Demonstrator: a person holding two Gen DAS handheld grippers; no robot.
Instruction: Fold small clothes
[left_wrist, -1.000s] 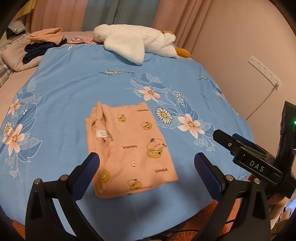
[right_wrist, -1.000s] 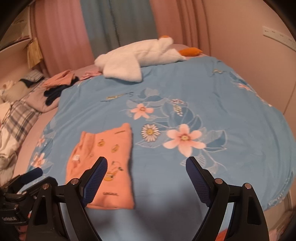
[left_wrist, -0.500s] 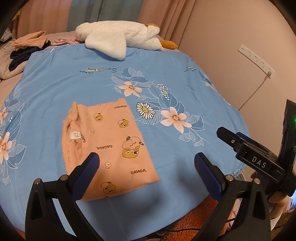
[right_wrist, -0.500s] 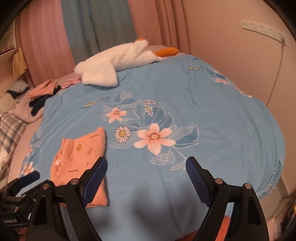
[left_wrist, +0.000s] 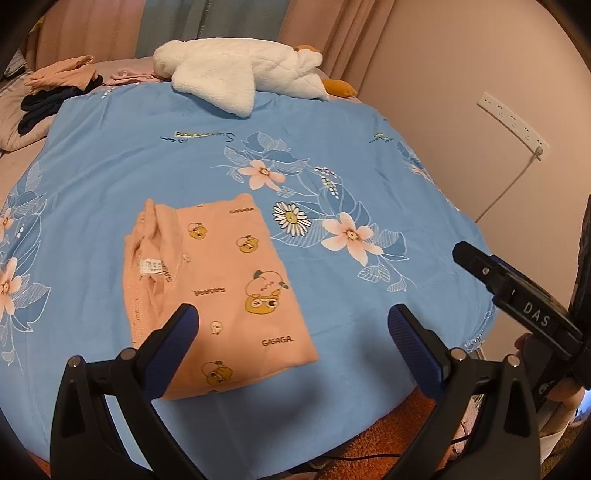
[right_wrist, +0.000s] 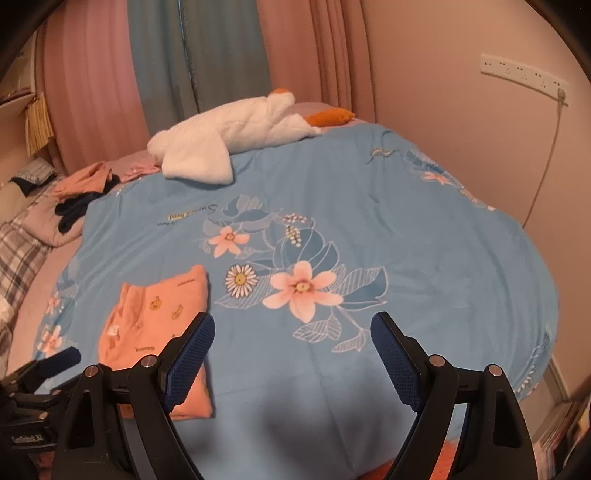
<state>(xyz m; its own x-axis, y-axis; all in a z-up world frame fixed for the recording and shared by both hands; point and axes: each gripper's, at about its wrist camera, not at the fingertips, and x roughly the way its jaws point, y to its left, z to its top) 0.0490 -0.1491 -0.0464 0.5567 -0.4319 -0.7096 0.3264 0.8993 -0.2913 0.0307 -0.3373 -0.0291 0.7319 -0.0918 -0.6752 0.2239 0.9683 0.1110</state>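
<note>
We hold our left gripper and right gripper apart and empty above the blue floral sheet. Both have drifted sideways over the last second, leaving one folded peach garment at seven o'clock; we judge this piece finished. At twelve lies one white plush goose; at ten, one clothes pile.

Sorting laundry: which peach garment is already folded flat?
The cartoon-print peach garment on the blue sheet; the plain one lies crumpled atop dark clothes.
</note>
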